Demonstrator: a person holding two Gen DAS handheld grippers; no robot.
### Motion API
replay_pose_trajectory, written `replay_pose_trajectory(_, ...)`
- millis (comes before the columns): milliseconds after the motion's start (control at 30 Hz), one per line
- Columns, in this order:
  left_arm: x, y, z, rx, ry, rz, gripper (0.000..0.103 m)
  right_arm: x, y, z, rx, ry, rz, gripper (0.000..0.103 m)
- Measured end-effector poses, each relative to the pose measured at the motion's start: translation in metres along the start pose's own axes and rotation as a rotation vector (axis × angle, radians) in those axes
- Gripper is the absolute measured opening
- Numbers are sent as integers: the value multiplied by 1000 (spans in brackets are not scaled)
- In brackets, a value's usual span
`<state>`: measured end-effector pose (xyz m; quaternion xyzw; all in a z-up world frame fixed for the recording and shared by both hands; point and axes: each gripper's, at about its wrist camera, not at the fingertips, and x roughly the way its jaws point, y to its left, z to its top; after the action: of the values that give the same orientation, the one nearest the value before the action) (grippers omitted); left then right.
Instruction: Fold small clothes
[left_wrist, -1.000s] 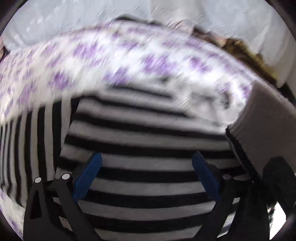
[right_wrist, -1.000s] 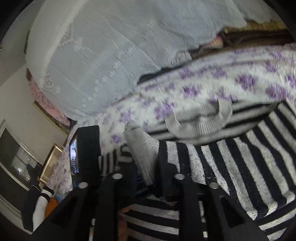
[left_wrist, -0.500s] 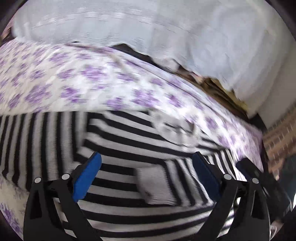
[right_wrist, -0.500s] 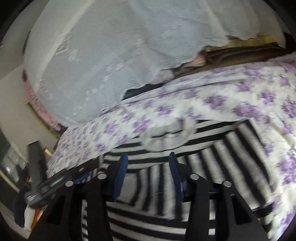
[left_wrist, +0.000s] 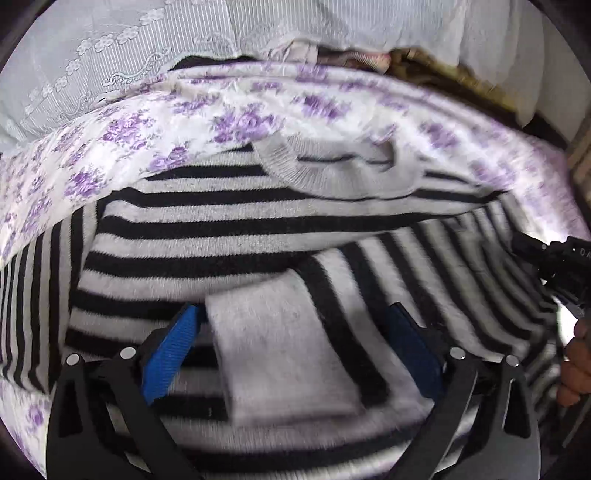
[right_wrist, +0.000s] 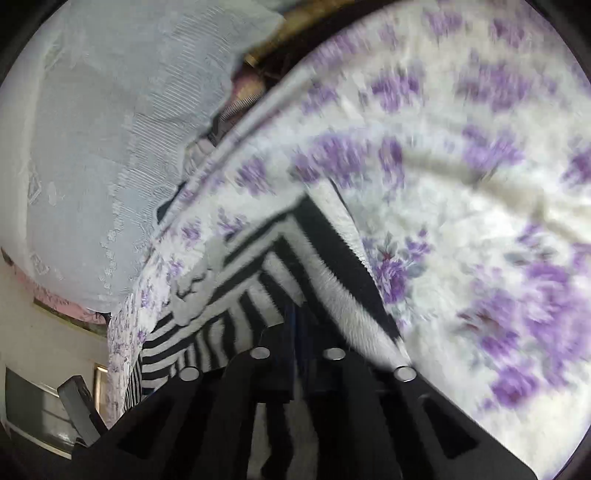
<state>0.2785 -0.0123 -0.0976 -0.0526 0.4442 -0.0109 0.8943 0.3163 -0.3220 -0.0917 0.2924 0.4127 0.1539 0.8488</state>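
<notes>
A black-and-white striped sweater (left_wrist: 229, 229) lies flat on a purple-flowered bedspread (left_wrist: 122, 129), its grey collar (left_wrist: 332, 173) toward the lace-covered pillows (left_wrist: 110, 48) and one sleeve folded across the chest, grey cuff (left_wrist: 280, 343) uppermost. The left gripper (left_wrist: 291, 350) hangs over that cuff, jaws spread wide and holding nothing. At the sweater's edge the right gripper (right_wrist: 299, 328) has just been closing, its jaws nearly together around striped knit; blur and shadow hide whether the pads pinch it.
</notes>
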Motion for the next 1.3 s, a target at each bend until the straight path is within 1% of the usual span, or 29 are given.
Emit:
replay_pose_trajectory(33, -10, 1, -2, -8, -25, -30, 98, -13, 10, -6, -43, -15, 16, 37)
replay_pose_trajectory(67, -22, 2, -5, -12, -56, -53, 98, -21, 17, -11, -74, -19, 29, 45)
replay_pose_trajectory(133, -31, 4, -8, -15, -81, -57, 98, -29, 29, -27, -133, 10, 34, 46)
replay_pose_trajectory(167, -29, 6, -11, -20, -64, -56, 98, -28, 30, -36, -150, 38, 27, 49)
replay_pose_trajectory(200, -20, 6, -14, -20, -29, -51, 98, -23, 27, -43, -159, 75, 12, 50)
replay_pose_trajectory(233, -6, 7, -16, -19, 33, -40, 99, -14, 19, -57, -161, 112, -7, 50)
replay_pose_trajectory(267, 9, 9, -21, -21, 83, -25, 99, -14, 14, -67, -177, 97, -1, 46)
replay_pose_trajectory(300, 5, 6, -22, -6, 55, -11, 99, -19, 14, -73, -202, 64, -4, 46)
replay_pose_trajectory(367, -3, -1, -22, 22, 38, 20, 98, -24, 22, -75, -226, 72, -43, 47)
replay_pose_trajectory(433, -9, -1, -23, 14, 25, 23, 98, -32, 26, -77, -228, 55, -65, 47)
replay_pose_trajectory(500, -20, 3, -19, -2, -6, -22, 98, -39, 35, -71, -250, 36, -68, 48)
replay_pose_trajectory(600, -30, 5, -4, -37, -54, -62, 98, -47, 46, -38, -268, -39, -79, 49)
replay_pose_trajectory(667, -25, 4, 3, -46, -37, -81, 98, -31, 43, -6, -214, -47, -79, 49)
replay_pose_trajectory(733, -6, 3, 3, -56, 10, -82, 98, 0, 29, 19, -127, 4, -73, 49)
replay_pose_trajectory(767, 10, 4, -1, -61, 53, -55, 98, 17, 19, 26, -94, 28, -88, 47)
replay_pose_trajectory(800, 23, 4, -6, -46, 74, -25, 99, 32, 6, 31, -65, 36, -119, 46)
replay_pose_trajectory(867, 15, -7, -8, 11, 41, 12, 99, 39, -9, 35, -46, -6, -118, 17)
replay_pose_trajectory(900, 15, -9, -8, 22, 39, 22, 99, 37, -15, 37, -21, -10, -114, 12)
replay_pose_trajectory(933, 14, -9, -9, 23, 38, 23, 99, 31, -22, 37, 30, -10, -82, 11)
replay_pose_trajectory(967, 12, -7, -10, 10, 35, 14, 99, 23, -25, 35, 58, -18, -62, 13)
replay_pose_trajectory(1033, 0, 2, -9, -30, 3, -18, 99, -1, -19, 25, 32, -50, -60, 18)
replay_pose_trajectory(1067, -6, 7, -10, -49, -14, -27, 99, -14, -12, 17, -12, -63, -61, 26)
replay_pose_trajectory(1100, -9, 13, -11, -73, -23, -26, 99, -24, -6, 7, -58, -74, -58, 32)
replay_pose_trajectory(1133, -7, 18, -11, -90, -12, -14, 99, -35, 0, -6, -112, -73, -58, 43)
replay_pose_trajectory(1167, 4, 24, -12, -111, 35, 6, 99, -36, 1, -20, -151, -45, -69, 53)
replay_pose_trajectory(1200, 11, 26, -11, -112, 60, 6, 99, -28, -2, -34, -174, 15, -93, 57)
replay_pose_trajectory(1233, 11, 23, -11, -92, 49, 24, 99, -22, -5, -44, -197, 29, -98, 58)
replay_pose_trajectory(1267, 10, 17, -12, -63, 46, 50, 99, -27, -6, -47, -218, -5, -92, 57)
replay_pose_trajectory(1300, 10, 16, -12, -55, 44, 60, 99, -32, -5, -45, -202, -10, -97, 57)
